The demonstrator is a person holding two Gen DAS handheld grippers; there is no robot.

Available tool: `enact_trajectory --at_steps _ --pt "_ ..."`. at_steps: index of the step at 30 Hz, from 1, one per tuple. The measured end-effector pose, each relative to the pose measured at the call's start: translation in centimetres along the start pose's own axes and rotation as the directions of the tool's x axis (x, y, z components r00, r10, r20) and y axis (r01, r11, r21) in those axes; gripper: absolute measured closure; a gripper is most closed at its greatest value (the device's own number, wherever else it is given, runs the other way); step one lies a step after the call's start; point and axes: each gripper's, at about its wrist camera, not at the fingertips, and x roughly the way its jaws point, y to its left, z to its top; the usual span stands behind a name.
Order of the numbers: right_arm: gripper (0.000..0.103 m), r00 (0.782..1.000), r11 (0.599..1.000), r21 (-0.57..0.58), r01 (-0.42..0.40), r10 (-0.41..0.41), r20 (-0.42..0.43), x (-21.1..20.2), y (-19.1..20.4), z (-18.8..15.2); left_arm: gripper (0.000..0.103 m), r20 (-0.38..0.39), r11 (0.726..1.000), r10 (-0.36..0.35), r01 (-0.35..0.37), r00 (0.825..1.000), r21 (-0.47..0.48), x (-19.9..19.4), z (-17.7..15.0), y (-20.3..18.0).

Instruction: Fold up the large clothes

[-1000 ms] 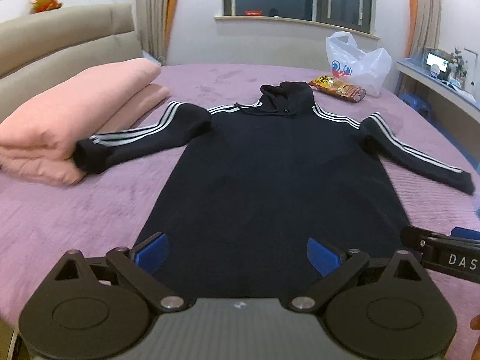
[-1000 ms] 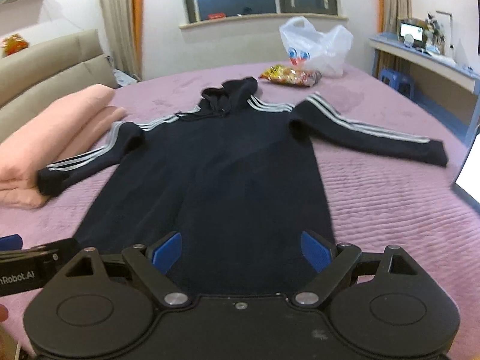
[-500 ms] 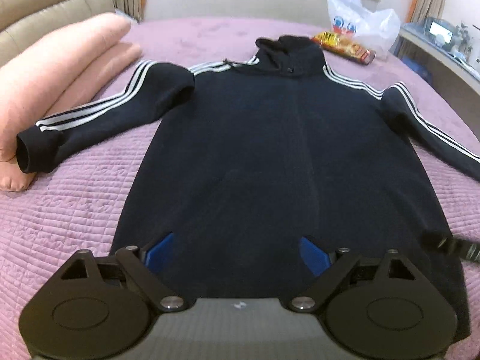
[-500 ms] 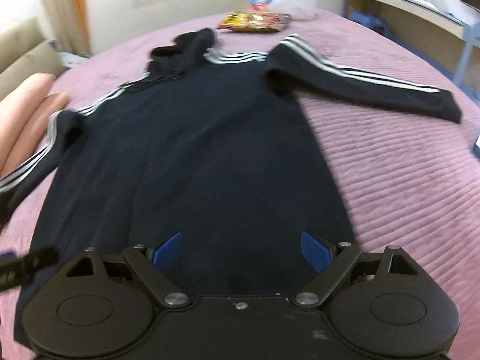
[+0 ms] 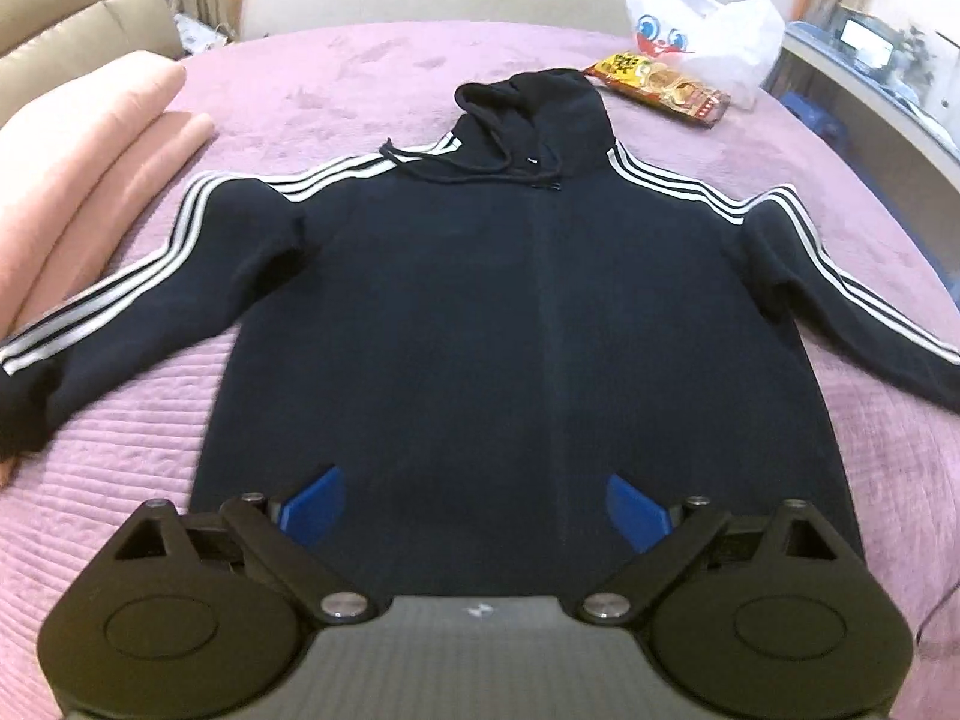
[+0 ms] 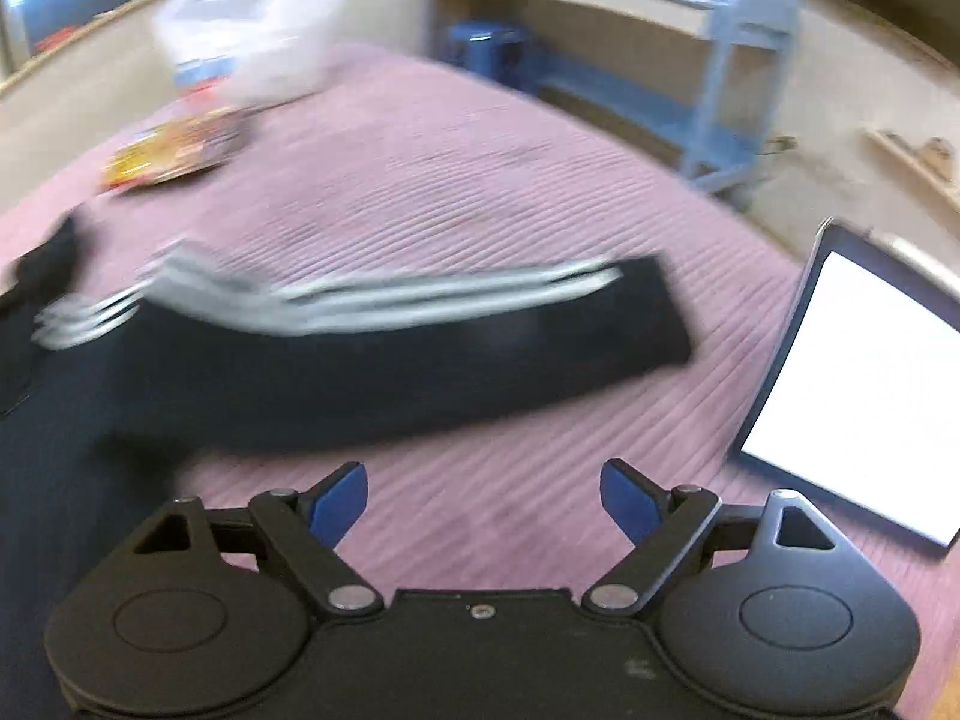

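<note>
A black hoodie (image 5: 516,312) with white sleeve stripes lies flat, front up, on the purple bedspread (image 5: 120,456), hood toward the window and both sleeves spread out. My left gripper (image 5: 474,504) is open and empty, hovering over the lower middle of the hoodie's body. My right gripper (image 6: 483,498) is open and empty over bare bedspread, just in front of the hoodie's right sleeve (image 6: 420,336), whose cuff points right. The right wrist view is blurred by motion.
Folded pink bedding (image 5: 66,180) lies at the left by the left sleeve. A snack packet (image 5: 660,87) and a white plastic bag (image 5: 702,30) sit beyond the hood. A lit tablet (image 6: 864,384) lies on the bed right of the right sleeve. A blue desk (image 6: 660,36) stands beyond the bed.
Both grippers have moved forward over the hoodie. The right gripper has swung to the right, from the body toward the right sleeve. Both stay open.
</note>
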Motion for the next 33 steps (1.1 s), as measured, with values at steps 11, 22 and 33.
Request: enact_trajectory --at_steps 11,22,33 --pt "0.001 0.961 0.993 0.043 0.114 -0.099 -0.258 17.9 -7.4 11.0 0.009 -0.078 0.999 -0.036 0.033 0.996 -0.034 5.9 3.7 -8.3" --pt "0.000 0.958 0.995 0.098 -0.017 0.044 -0.284 19.0 -9.3 11.1 0.009 -0.131 0.997 -0.027 0.017 0.991 -0.078 8.9 4.8 -9.7" --pt "0.086 0.987 0.992 0.032 -0.121 0.124 -0.106 10.9 -4.9 11.0 0.013 -0.151 0.996 -0.063 0.053 0.987 -0.065 8.8 4.5 -8.0"
